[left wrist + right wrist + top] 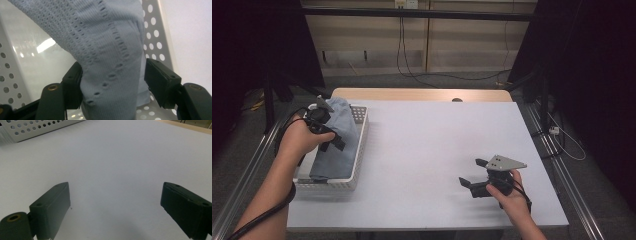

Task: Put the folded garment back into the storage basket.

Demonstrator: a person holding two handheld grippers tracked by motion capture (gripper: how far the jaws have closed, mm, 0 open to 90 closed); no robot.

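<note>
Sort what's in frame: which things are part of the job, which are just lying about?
In the job:
- grey-blue cloth, lying in the basket, between the left gripper's fingers
- white perforated basket at the table's left edge
- left gripper, over the basket

Lying about:
- right gripper, fingers open, nothing between them, over bare table
- black cable on the floor behind

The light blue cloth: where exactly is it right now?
In the high view the light blue cloth lies in the white perforated basket at the table's left edge, between the left gripper's jaws.

Bright tabletop [432, 150], dark surroundings; close-up cloth [110, 50] slightly blurred
</note>
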